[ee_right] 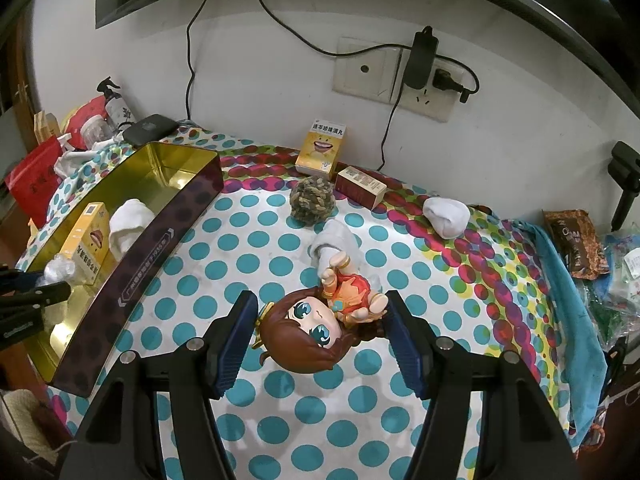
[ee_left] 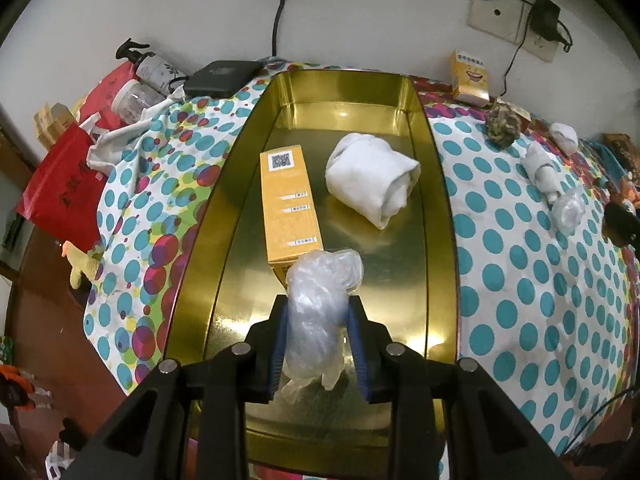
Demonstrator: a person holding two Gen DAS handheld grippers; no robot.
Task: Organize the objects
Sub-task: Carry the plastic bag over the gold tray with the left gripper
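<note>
Black-framed, blue-padded, the left claw fills the foreground, pinching a crumpled wad of clear plastic film between its pads, the wad's long axis running away from the camera along the fingers. It hangs over the near end of the long gold metal tin, so the drop zone lies straight below and ahead; inside, a yellow-orange cardboard box lies lengthwise on the left, just beyond the wad, and a rolled white cloth sits right of it. Over to the right claw: jaws spread either side of a big-headed brown-haired doll in an orange dress, its body running diagonally up toward the right finger. Whether the pads actually grip it, I can't tell. That tin sits well off to this claw's left, across the polka-dot cloth on the counter.
</note>
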